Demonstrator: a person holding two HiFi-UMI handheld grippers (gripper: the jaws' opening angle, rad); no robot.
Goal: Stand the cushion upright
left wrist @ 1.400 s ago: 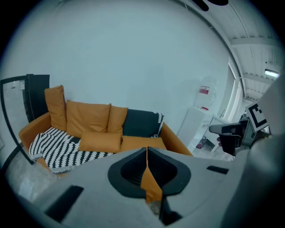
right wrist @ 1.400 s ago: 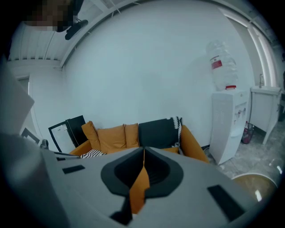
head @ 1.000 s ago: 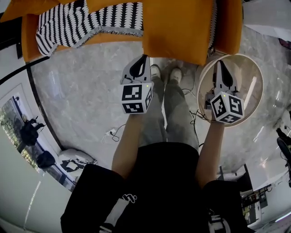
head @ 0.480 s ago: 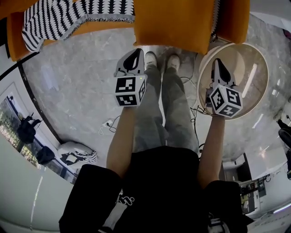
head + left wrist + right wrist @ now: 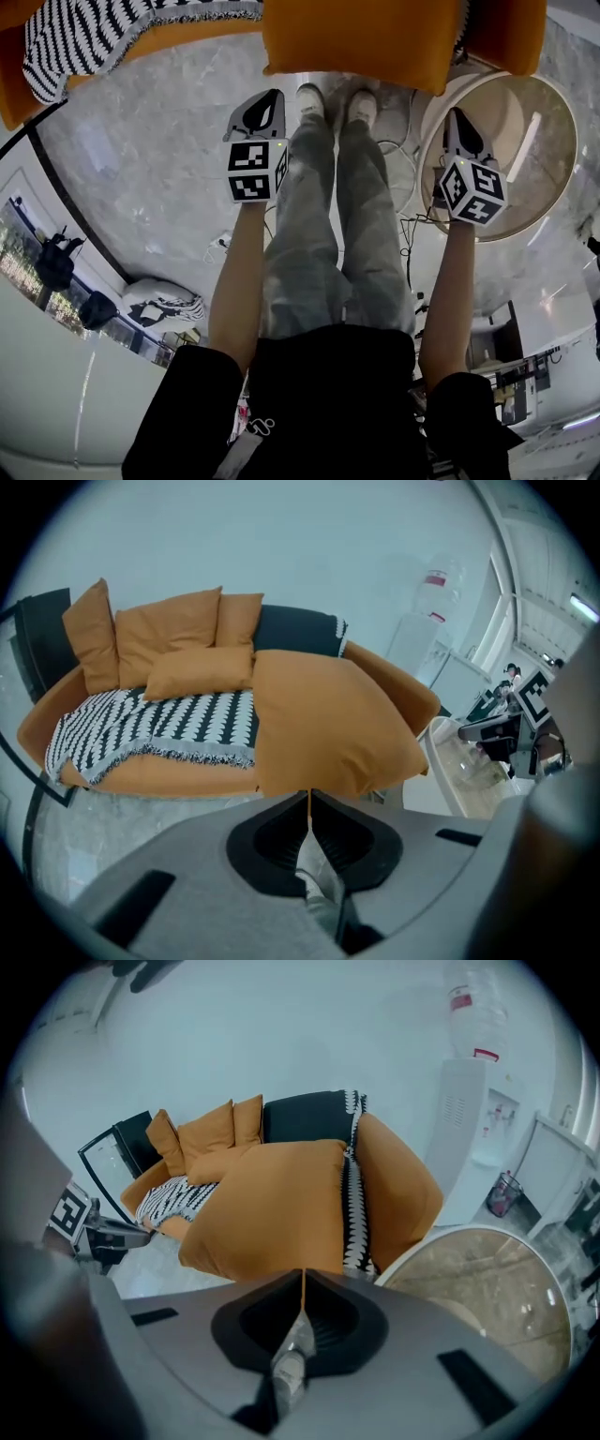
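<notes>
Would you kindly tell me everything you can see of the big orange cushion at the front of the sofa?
The cushion is large, squarish and plain orange, of soft-looking fabric with pointed corners. It is not upright: it lies slanting on one end of the sofa, with its front edge hanging over the seat. Its side covers part of the black-and-white throw. Nothing grips it.

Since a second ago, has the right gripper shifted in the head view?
Yes. The right gripper sat midway across the round glass-topped table; now it overlaps that table's left rim and looks smaller, so lower.
</notes>
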